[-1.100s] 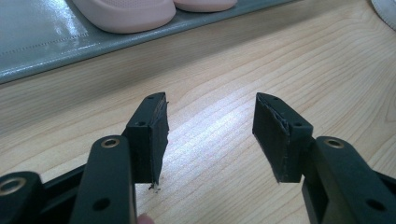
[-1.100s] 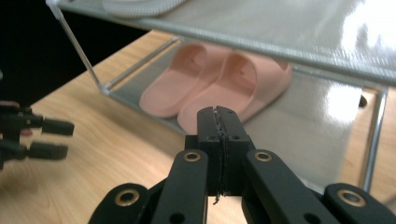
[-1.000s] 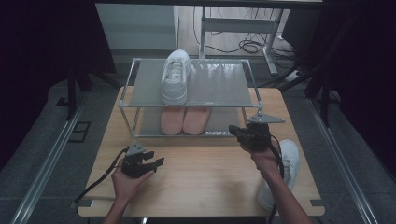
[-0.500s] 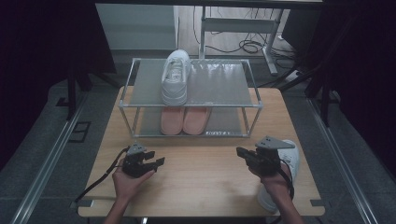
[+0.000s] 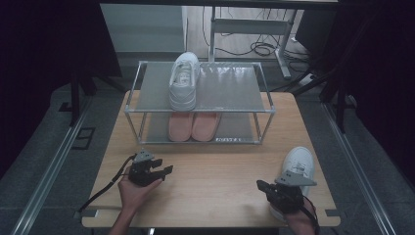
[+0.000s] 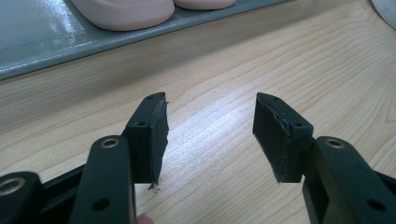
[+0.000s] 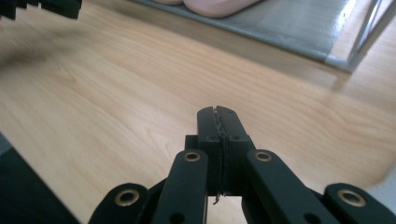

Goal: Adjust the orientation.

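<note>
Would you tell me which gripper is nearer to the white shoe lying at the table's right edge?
Right. The right gripper sits beside the white shoe, its jaws pointing away; the left gripper is across the table.

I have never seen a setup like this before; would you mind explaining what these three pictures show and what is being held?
No robot here: a person holds a two-jaw tool in each hand. The high view looks down on a wooden table. The left gripper rests near the front left, the right gripper near the front right. The other two pictures come from cameras riding on those grippers, looking along their black jaws. The left one's jaws stand apart, the right one's are pressed together; neither holds anything. A two-level rack carries a white shoe on top and a pink pair below. Another white shoe lies by the right hand.
</note>
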